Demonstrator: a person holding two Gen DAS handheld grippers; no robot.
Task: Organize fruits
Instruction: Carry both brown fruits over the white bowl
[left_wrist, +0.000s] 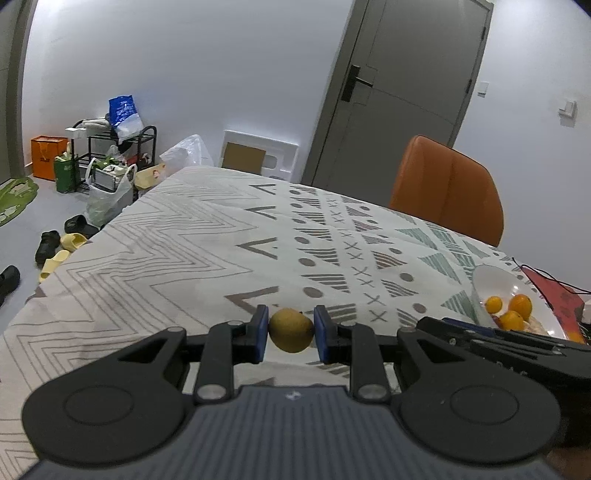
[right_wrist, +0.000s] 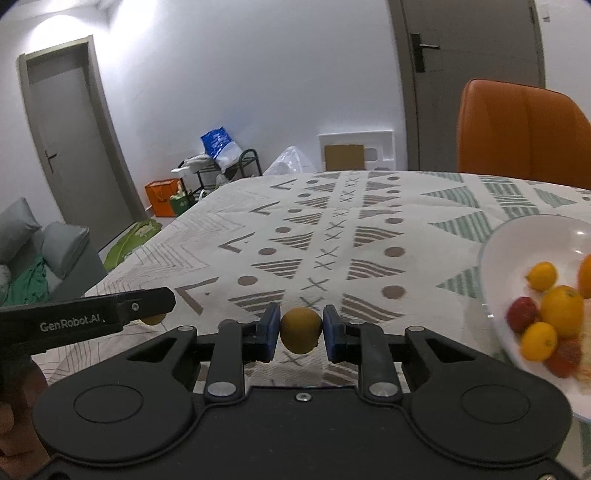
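Left hand-held gripper (left_wrist: 291, 334) grasping round olive-yellow fruit (left_wrist: 291, 329), right hand-held gripper (right_wrist: 301, 332) clamping another (right_wrist: 301, 330)

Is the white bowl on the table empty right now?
No, the white bowl holds several orange fruits and a few red ones in the right wrist view.

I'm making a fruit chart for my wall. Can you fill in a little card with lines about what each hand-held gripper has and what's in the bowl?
left hand-held gripper: shut on a small round yellow-brown fruit
right hand-held gripper: shut on another small round yellow-brown fruit
white oval bowl: holds orange round fruits and red fruits
bowl's place: to the right of both grippers
surface: table under a white cloth with grey and green patterns
behind the table: orange padded chair
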